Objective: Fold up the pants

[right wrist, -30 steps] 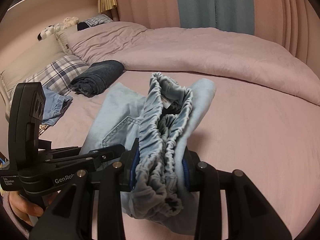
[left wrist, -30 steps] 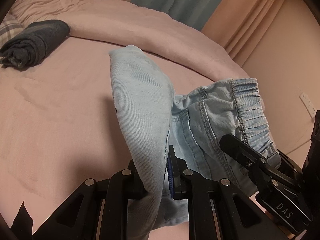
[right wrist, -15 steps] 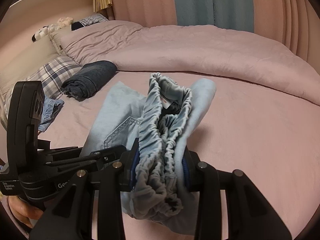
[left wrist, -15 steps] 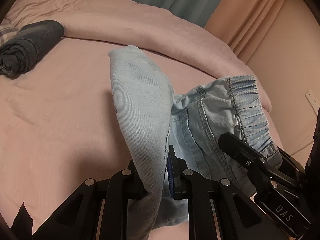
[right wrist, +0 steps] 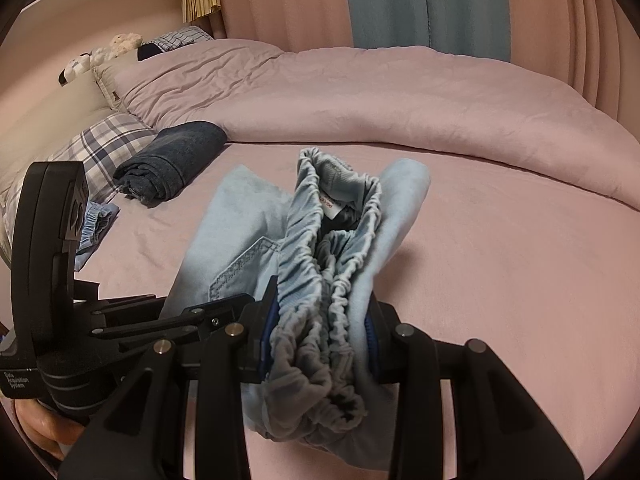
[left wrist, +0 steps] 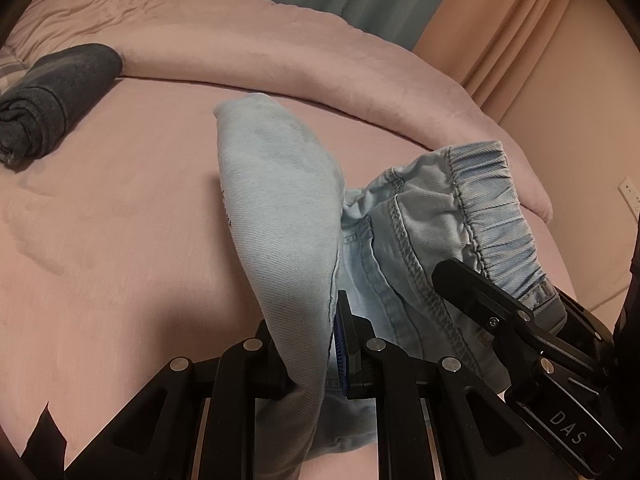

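The light blue denim pants [left wrist: 280, 216] hang doubled over above the pink bed. My left gripper [left wrist: 316, 344] is shut on a folded leg edge, which rises as a tall flap. To its right the elastic waistband [left wrist: 492, 200] runs into the right gripper's black body [left wrist: 520, 332]. In the right wrist view my right gripper [right wrist: 320, 344] is shut on the bunched waistband [right wrist: 320, 272], with several gathered layers squeezed between the blue pads. A back pocket seam [right wrist: 240, 260] shows to the left, above the left gripper's body [right wrist: 132, 320].
A folded dark blue garment [right wrist: 172, 160] lies on the bed at the left, beside a plaid pillow [right wrist: 100, 148]. Another light blue garment [right wrist: 94, 224] sits at the bed's left edge. A rumpled pink duvet [right wrist: 380, 92] fills the far side. A hand [right wrist: 44, 432] holds the left gripper.
Both grippers have drifted a little over the bed with the pants still clamped; the dark folded garment shifts in both views. The grips are unchanged.
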A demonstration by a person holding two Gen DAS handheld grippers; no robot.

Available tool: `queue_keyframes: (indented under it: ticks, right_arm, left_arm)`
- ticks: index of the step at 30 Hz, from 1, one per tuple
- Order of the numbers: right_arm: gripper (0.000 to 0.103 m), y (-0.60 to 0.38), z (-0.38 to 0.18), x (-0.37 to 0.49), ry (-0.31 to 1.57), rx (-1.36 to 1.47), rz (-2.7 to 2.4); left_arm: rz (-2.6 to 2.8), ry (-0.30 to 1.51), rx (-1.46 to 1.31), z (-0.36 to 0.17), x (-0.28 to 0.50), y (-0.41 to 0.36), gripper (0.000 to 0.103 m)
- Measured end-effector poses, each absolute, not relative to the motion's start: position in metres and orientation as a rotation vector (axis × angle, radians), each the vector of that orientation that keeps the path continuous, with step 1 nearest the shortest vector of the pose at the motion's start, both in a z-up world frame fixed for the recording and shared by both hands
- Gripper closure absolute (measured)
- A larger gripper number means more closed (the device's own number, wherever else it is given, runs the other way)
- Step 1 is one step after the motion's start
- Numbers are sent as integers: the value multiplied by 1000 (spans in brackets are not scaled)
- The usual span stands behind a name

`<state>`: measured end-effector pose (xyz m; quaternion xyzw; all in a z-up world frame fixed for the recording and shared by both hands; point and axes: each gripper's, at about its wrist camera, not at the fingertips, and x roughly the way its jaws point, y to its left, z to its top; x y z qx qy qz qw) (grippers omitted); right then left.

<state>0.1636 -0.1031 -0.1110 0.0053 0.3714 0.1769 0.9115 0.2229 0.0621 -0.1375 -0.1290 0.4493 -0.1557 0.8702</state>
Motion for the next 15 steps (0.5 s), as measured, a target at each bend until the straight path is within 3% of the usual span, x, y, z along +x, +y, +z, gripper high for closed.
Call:
queue_keyframes:
  ticks: [15]
  right_arm:
    - [67,-107,-120,173,787,30,359]
  left_arm:
    - [-318,957,-276,-142,223,66,88]
